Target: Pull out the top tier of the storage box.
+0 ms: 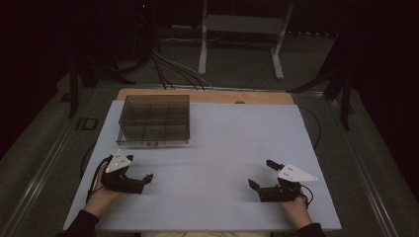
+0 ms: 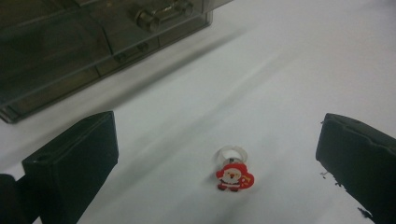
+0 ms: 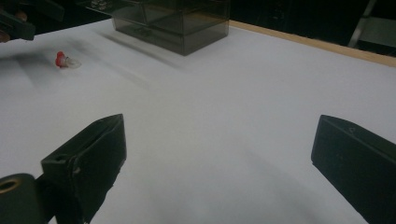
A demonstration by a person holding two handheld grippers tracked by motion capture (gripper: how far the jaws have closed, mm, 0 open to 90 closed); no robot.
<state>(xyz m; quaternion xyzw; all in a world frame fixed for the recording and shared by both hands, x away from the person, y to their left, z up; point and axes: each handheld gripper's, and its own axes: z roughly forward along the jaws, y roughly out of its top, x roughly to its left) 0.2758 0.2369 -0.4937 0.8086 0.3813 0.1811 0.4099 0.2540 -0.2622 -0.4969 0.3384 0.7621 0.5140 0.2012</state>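
A small ring with a red Santa figure (image 2: 232,175) lies flat on the white table top (image 1: 222,138). My left gripper (image 2: 215,137) is open, with the ring on the table between its two black jaws, touching neither. From above, that ring (image 1: 153,176) is a pale speck just past the left gripper (image 1: 144,179). My right gripper (image 1: 262,174) is open at the front right with nothing between its jaws. In the right gripper view, the right gripper (image 3: 222,135) faces bare table, and the ring (image 3: 65,59) lies far off at the upper left.
A smoky clear plastic drawer box (image 1: 154,120) stands at the back left of the table; its front shows a knob (image 2: 156,14). The box (image 3: 173,21) has bare table between it and the right gripper. Cables and a metal stand (image 1: 242,29) are on the floor beyond.
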